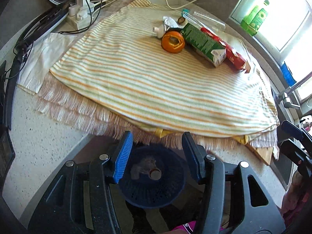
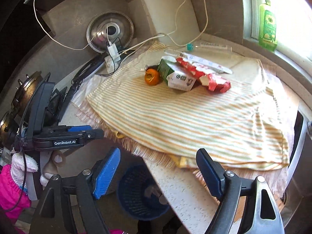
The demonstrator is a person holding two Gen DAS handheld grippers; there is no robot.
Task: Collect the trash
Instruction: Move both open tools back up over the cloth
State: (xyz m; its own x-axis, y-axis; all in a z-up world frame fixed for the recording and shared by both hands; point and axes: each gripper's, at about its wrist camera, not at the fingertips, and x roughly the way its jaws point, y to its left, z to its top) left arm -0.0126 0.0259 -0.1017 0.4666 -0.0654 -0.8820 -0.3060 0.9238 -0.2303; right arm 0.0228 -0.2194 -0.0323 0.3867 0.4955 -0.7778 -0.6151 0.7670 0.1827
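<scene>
Trash lies at the far side of a striped cloth (image 1: 148, 85): an orange peel (image 1: 172, 42), a green carton (image 1: 204, 43), a red wrapper (image 1: 232, 52), a crumpled white tissue (image 1: 169, 22) and a small white tube (image 1: 159, 30). In the right wrist view the peel (image 2: 151, 76), carton (image 2: 176, 76) and red wrapper (image 2: 206, 76) show too. A blue perforated basket (image 1: 154, 187) stands below the counter edge with a clear bottle (image 1: 148, 170) in it. My left gripper (image 1: 157, 154) is open and empty above the basket. My right gripper (image 2: 158, 173) is open and empty at the counter's front edge.
A power strip with chargers and cables (image 1: 81, 9) sits at the back left beside a metal lid (image 2: 110, 31). A syringe (image 2: 208, 45) and a green soap bottle (image 2: 267, 25) are near the window. A faucet (image 1: 292, 91) is at the right.
</scene>
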